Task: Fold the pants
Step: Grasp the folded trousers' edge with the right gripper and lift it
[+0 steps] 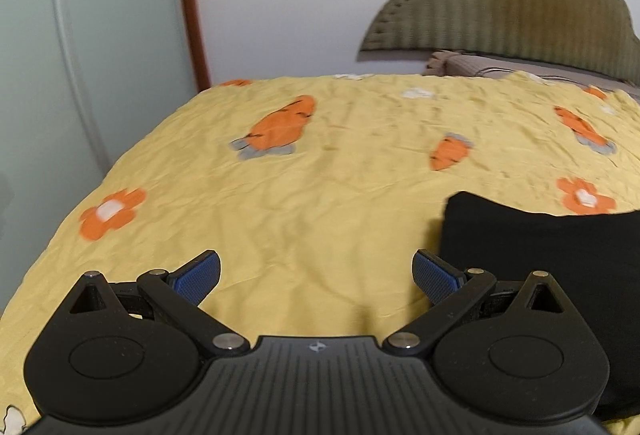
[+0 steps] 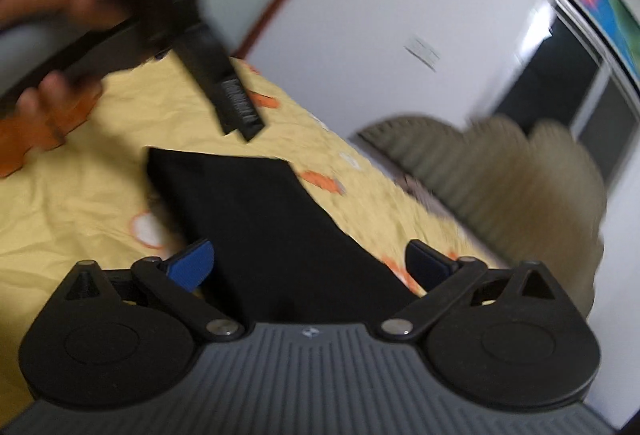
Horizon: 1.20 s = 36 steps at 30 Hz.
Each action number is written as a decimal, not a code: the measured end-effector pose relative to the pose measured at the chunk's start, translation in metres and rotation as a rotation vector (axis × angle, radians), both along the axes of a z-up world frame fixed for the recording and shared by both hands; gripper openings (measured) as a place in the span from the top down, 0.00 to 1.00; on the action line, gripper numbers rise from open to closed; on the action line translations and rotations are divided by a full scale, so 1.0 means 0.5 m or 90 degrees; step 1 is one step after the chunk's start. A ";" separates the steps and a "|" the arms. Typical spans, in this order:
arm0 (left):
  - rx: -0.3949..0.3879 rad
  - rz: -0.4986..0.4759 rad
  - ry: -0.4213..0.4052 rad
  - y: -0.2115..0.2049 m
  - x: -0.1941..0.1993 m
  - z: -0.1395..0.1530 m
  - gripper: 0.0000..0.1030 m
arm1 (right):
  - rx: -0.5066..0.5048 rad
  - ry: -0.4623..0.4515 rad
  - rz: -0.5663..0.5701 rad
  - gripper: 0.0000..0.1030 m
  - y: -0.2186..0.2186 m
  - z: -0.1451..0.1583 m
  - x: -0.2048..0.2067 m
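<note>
Black pants (image 1: 552,267) lie folded into a compact block on the yellow bedspread (image 1: 320,195), at the lower right of the left wrist view. My left gripper (image 1: 316,277) hovers to their left, open, with only bedspread between its blue pads. In the tilted, blurred right wrist view the same pants (image 2: 264,219) lie straight ahead, and my right gripper (image 2: 310,265) stands open above their near end, pads clear of the cloth. A hand (image 2: 52,7) carries the left gripper's body at the upper left of that view.
The bedspread has orange carrot and flower prints. An olive padded headboard (image 1: 516,7) and a pillow (image 1: 480,65) stand at the bed's far right. A frosted glass door (image 1: 80,55) and white wall lie beyond the bed's left edge. A dark window (image 2: 560,75) is on the right.
</note>
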<state>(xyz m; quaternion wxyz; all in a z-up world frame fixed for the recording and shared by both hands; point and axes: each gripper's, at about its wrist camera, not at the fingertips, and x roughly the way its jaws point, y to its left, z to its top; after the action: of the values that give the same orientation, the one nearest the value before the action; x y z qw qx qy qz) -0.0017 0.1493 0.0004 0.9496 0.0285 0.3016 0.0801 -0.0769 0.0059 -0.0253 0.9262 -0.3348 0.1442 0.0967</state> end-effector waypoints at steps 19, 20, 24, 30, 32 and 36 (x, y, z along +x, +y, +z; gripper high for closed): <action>-0.014 0.009 0.011 0.050 -0.017 -0.015 0.00 | -0.193 0.043 0.037 0.46 0.138 -0.088 0.070; -0.013 0.010 0.011 0.051 -0.017 -0.014 0.00 | -0.204 0.032 0.034 0.53 0.141 -0.092 0.075; -0.019 0.015 0.009 0.061 -0.017 -0.010 0.00 | -0.118 0.066 0.012 0.80 0.118 -0.072 0.105; -0.095 -0.021 0.033 0.082 -0.015 -0.001 0.00 | 0.190 0.181 -0.011 0.81 0.010 0.001 0.153; -0.148 -0.055 0.055 0.086 -0.013 -0.001 0.00 | 0.266 0.209 -0.018 0.82 -0.028 0.015 0.166; -0.304 -0.130 0.092 0.100 -0.006 -0.011 0.00 | 0.377 0.245 -0.030 0.82 -0.088 0.024 0.182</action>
<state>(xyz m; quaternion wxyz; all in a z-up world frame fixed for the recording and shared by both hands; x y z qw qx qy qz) -0.0047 0.1991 -0.0050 0.9087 -0.1605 0.3744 -0.0917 0.0139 -0.0382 -0.0132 0.9410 -0.0237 0.2892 0.1744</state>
